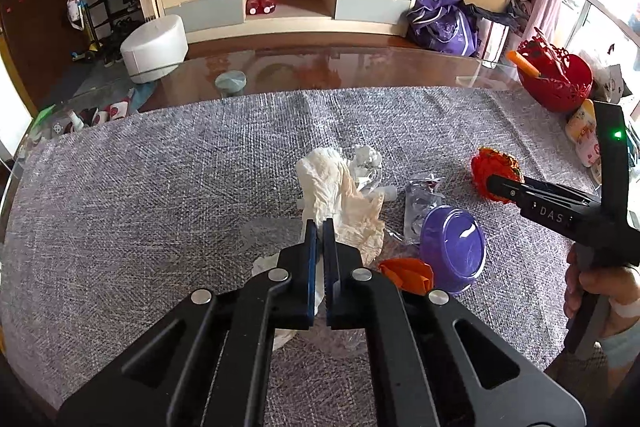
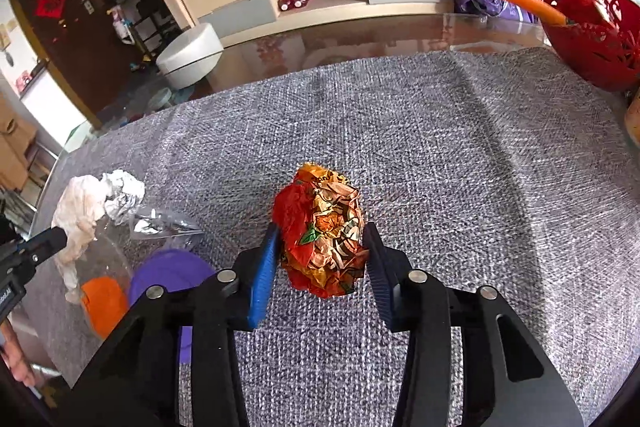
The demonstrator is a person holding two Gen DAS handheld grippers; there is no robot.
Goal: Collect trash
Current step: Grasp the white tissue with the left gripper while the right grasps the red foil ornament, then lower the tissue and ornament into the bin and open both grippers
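Left gripper (image 1: pixel 319 227): jaws together, clamped on the crumpled tissue (image 1: pixel 334 187), whose long axis runs away from the camera, its free end raised over the grey tablecloth (image 1: pixel 160 167). Right gripper (image 2: pixel 322 247): jaws apart, flanking the crumpled red-orange wrapper (image 2: pixel 322 231) — long axis also pointing away, pads close beside it; contact cannot be told. Beyond the wrapper the cloth lies open to the glass table edge (image 2: pixel 360 39). Beside the tissue: purple bowl (image 1: pixel 452 249) tipped on its side, orange scrap (image 1: pixel 406 273), clear plastic wrap (image 1: pixel 418 203). Far right — red basket (image 1: pixel 556 79) holding an orange stick.
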